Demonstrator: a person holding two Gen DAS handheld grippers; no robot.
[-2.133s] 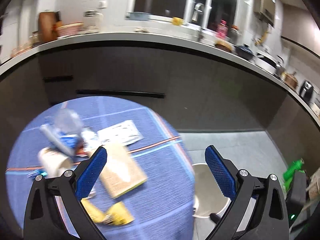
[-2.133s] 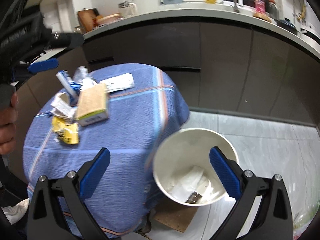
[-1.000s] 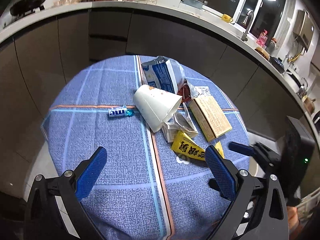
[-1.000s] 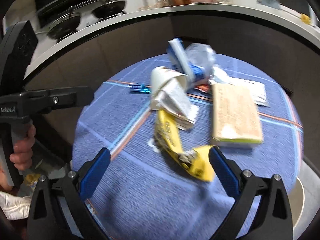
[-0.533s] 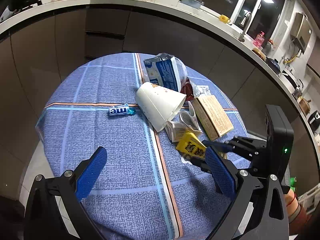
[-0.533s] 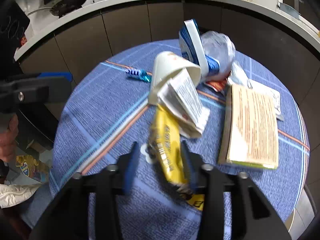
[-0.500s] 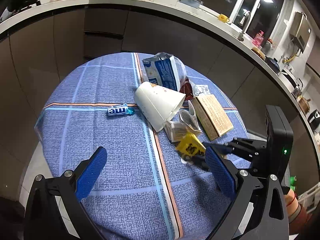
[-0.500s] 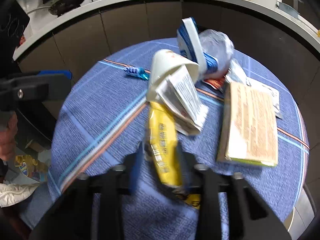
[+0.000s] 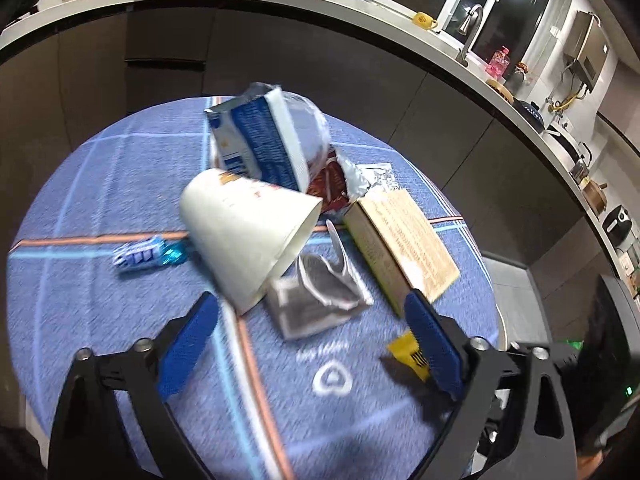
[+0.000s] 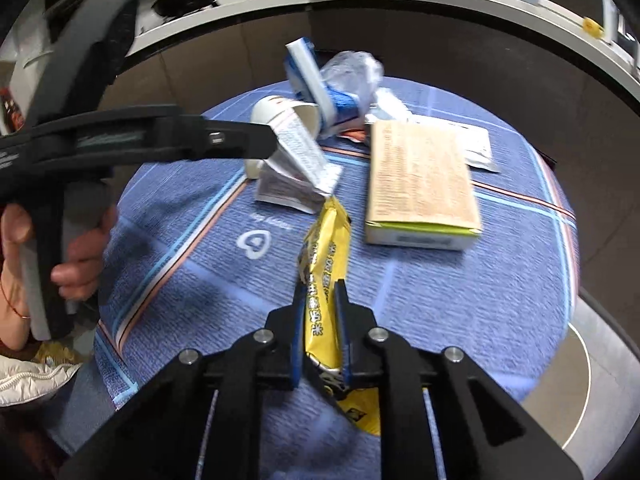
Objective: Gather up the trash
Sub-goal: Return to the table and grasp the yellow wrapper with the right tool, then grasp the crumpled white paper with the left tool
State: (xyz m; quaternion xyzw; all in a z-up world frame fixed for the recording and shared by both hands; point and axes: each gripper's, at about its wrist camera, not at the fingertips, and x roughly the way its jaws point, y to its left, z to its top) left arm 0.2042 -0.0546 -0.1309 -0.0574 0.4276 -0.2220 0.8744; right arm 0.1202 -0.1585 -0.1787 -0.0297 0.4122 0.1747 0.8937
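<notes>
On the round table's blue cloth [image 9: 100,312] lies a heap of trash. My right gripper [image 10: 320,292] is shut on a yellow wrapper [image 10: 326,240], whose far end hangs just over the cloth; the wrapper [image 9: 404,350] also peeks out beside my left finger. My left gripper [image 9: 310,300] hovers low with its jaws closing. A folded paper leaflet [image 9: 316,296] and the rim of a tipped white paper cup [image 9: 248,232] lie between its fingers, untouched by the pads.
Behind the cup lean a blue-and-white carton [image 9: 264,144], a red wrapper [image 9: 332,184] and foil [image 9: 372,176]. A flat brown box [image 10: 416,176] lies to the right, a small blue candy wrapper [image 9: 144,256] to the left. A white bin [image 10: 576,380] stands beside the table. Dark cabinets ring the room.
My right gripper has shut on the yellow wrapper and drawn it back from the leaflet. My left gripper has come down closer to the cup and leaflet, its jaws slightly narrower.
</notes>
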